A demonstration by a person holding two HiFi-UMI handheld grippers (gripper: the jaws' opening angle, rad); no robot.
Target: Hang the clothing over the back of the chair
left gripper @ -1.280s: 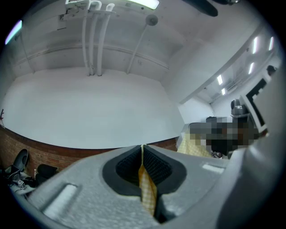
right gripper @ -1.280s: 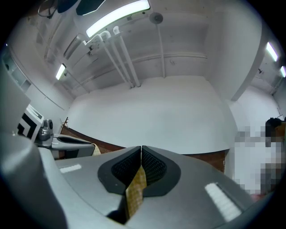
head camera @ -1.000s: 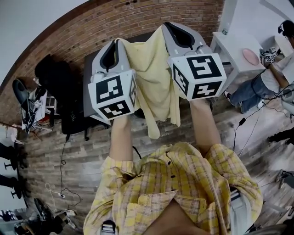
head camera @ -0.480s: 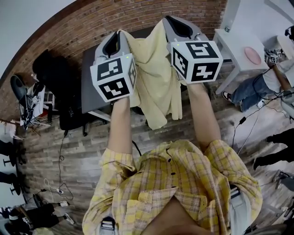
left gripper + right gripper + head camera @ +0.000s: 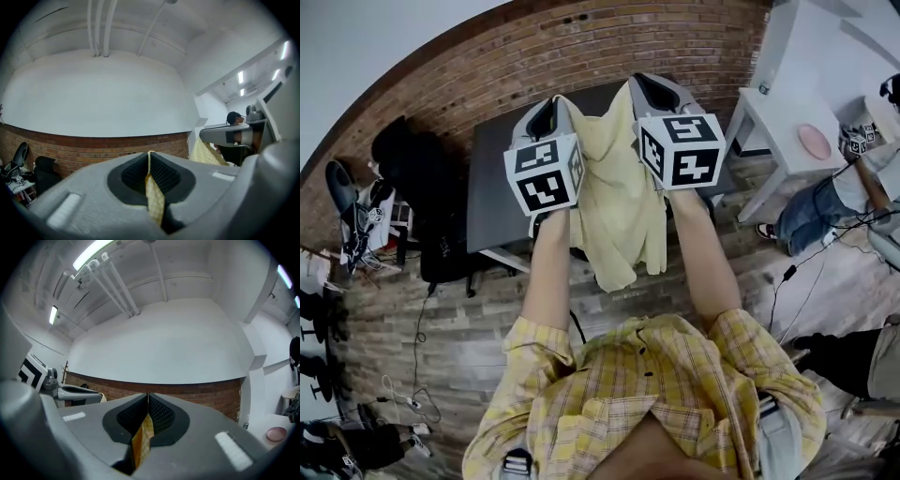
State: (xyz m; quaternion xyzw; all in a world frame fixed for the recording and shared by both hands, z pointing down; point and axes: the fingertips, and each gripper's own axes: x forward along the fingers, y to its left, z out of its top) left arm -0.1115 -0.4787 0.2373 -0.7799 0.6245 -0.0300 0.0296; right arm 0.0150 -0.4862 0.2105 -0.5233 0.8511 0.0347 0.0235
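A pale yellow checked garment (image 5: 619,202) hangs between my two grippers, held up in front of me above the dark table (image 5: 487,187). My left gripper (image 5: 546,116) is shut on one upper edge of the cloth, and a strip of fabric (image 5: 153,201) is pinched between its pads. My right gripper (image 5: 645,92) is shut on the other upper edge, with a fold of cloth (image 5: 142,439) between its pads. The garment's lower end dangles free over the table's near edge. A black chair (image 5: 441,246) stands to the left of the table, apart from both grippers.
A brick wall (image 5: 581,56) runs behind the table. A white side table (image 5: 773,89) with a pink plate (image 5: 814,141) stands at the right, where a person (image 5: 839,178) sits. Dark bags (image 5: 403,155), shoes and cables (image 5: 422,337) lie on the floor at the left.
Both grippers have moved forward and lower together, carrying the garment out over the dark table. The grips on the cloth are unchanged.
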